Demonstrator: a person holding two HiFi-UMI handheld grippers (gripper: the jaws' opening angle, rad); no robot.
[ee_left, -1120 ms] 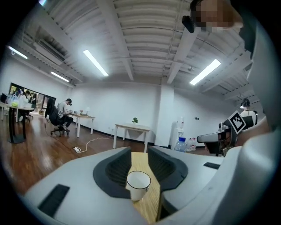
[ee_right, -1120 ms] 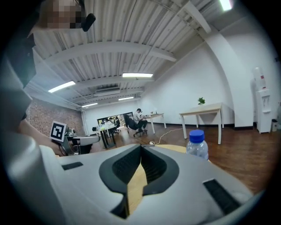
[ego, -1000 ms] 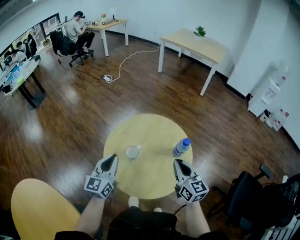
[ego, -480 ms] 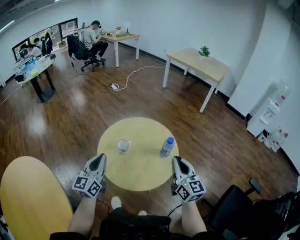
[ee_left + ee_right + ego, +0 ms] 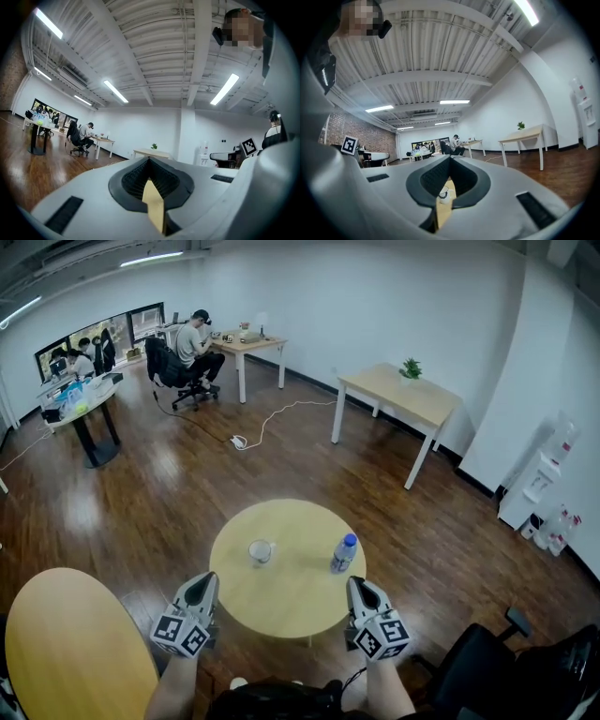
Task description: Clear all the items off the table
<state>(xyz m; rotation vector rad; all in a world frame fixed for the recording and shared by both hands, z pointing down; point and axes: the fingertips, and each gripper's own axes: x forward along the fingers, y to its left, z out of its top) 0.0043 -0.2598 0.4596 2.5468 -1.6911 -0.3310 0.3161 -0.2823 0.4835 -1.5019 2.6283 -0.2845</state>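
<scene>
While beside the table (image 5: 286,592), left gripper (image 5: 200,581) and right gripper (image 5: 359,585) jaws together, empty.

On the tabletop (image 5: 286,601) the cup (image 5: 261,551) stands left and the bottle (image 5: 343,553) right, well apart. The left tool (image 5: 203,581) is by its near left edge, the right tool (image 5: 360,586) by its near right edge. A second table (image 5: 70,643) lies to the left, a chair (image 5: 487,662) to the right.

Left of the round table (image 5: 286,577): second tabletop (image 5: 75,643), cut off by the lower edge. Right of it: black chair (image 5: 506,671), cut off at the corner. On it: cup (image 5: 260,551) contents too small to tell; bottle (image 5: 343,553) label unreadable.
</scene>
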